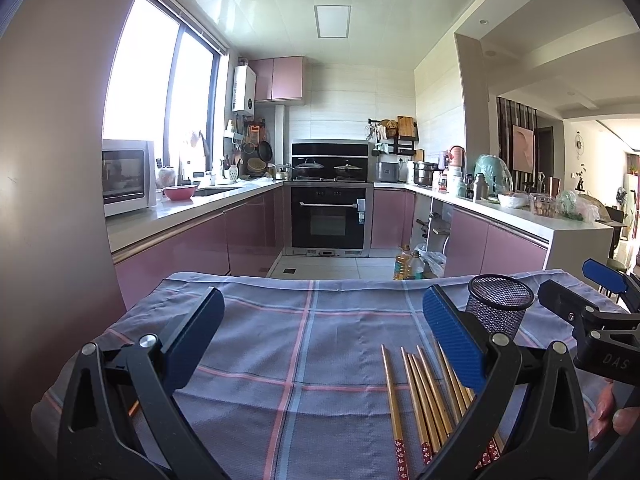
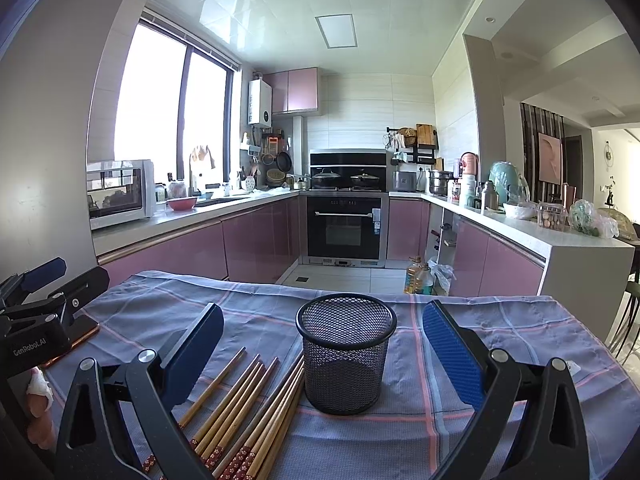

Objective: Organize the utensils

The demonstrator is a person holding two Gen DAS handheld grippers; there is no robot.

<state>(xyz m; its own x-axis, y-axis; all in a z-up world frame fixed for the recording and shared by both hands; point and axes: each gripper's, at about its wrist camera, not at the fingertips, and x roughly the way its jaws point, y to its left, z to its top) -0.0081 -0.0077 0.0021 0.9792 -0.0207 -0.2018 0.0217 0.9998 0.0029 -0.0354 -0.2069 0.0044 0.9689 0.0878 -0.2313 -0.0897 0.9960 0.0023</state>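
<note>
On the checked cloth (image 2: 500, 340) the chopsticks (image 2: 248, 408) lie just left of the mesh holder (image 2: 346, 354) — the holder between the spread right gripper (image 2: 324, 344) fingers, chopsticks beneath the left gripper's (image 1: 324, 332) right finger, also spread, empty.

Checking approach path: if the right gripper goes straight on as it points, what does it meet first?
Most likely the mesh cup, upright on the cloth, centred between the open right gripper. The chopsticks lie left of that line. Depth is uncertain.

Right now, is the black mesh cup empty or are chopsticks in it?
Empty. The mesh cup stands upright with nothing inside; the chopsticks lie on the cloth beside it.
</note>
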